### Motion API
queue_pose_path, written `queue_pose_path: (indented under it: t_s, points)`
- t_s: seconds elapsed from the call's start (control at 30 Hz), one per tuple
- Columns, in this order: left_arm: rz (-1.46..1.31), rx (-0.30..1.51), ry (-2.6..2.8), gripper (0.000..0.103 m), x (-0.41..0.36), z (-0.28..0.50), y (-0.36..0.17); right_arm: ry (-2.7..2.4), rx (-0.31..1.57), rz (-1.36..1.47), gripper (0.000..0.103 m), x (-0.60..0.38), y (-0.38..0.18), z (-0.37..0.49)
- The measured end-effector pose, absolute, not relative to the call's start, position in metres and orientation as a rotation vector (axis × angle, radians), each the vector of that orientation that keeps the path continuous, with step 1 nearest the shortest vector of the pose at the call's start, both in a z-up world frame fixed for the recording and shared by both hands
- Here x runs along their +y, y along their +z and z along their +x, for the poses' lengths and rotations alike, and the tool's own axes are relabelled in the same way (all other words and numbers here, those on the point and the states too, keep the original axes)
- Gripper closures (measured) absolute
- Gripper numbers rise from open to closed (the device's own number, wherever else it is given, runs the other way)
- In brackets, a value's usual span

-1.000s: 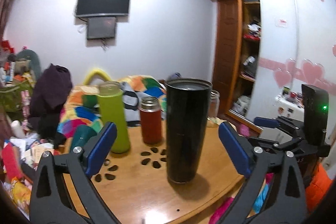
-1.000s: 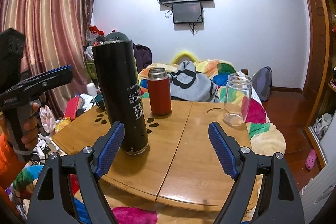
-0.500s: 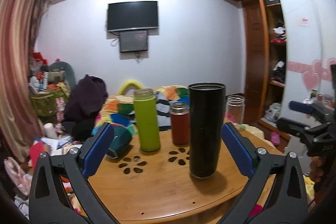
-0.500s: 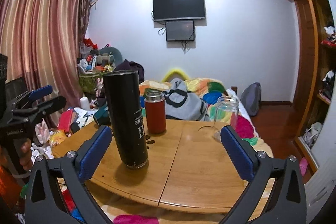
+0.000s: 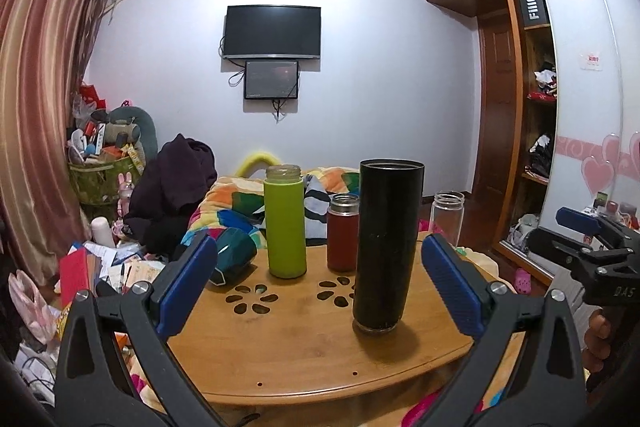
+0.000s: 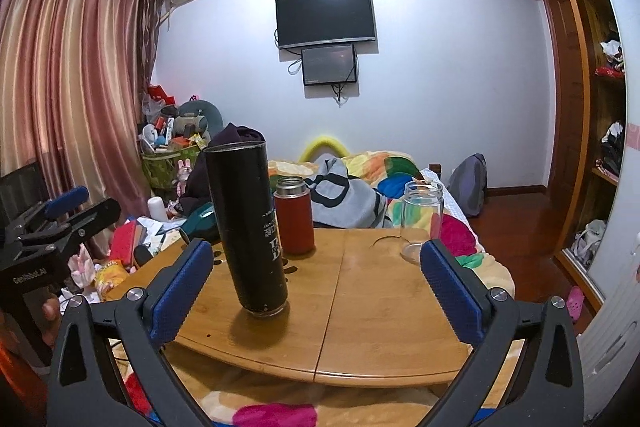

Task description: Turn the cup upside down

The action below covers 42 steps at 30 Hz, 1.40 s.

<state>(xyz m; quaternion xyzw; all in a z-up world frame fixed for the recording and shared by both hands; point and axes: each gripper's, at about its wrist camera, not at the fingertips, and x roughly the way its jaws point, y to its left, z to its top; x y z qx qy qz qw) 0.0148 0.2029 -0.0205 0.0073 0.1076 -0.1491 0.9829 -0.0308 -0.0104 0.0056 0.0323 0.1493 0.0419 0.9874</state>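
A tall black cup [image 5: 386, 247] stands on the round wooden table [image 5: 304, 347]; it also shows in the right wrist view [image 6: 248, 231], with its printed lettering inverted. My left gripper [image 5: 318, 287] is open and empty, back from the table's near edge, with the cup ahead between its blue pads. My right gripper [image 6: 316, 291] is open and empty, the cup ahead left of centre. Each gripper shows at the edge of the other's view.
A green bottle [image 5: 285, 223], a red flask [image 5: 343, 233] and a clear glass jar [image 5: 447, 217] stand behind the black cup. A dark teal cup [image 5: 232, 255] lies at the table's left edge. A bed with colourful bedding is behind; clutter on the left, a wardrobe on the right.
Both grippers have drawn back from the black cup and away from the table, so the cup looks smaller. The cup and other vessels have not moved.
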Motion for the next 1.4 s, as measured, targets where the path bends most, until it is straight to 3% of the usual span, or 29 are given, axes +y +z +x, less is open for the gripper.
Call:
queue_pose_path:
  t_s: [1.4]
  points:
    - [0.022,0.258,-0.348,0.0,0.1993,0.0151,-0.0264,0.084,0.297,0.067,0.0,-0.0114,0.0056,-0.0309]
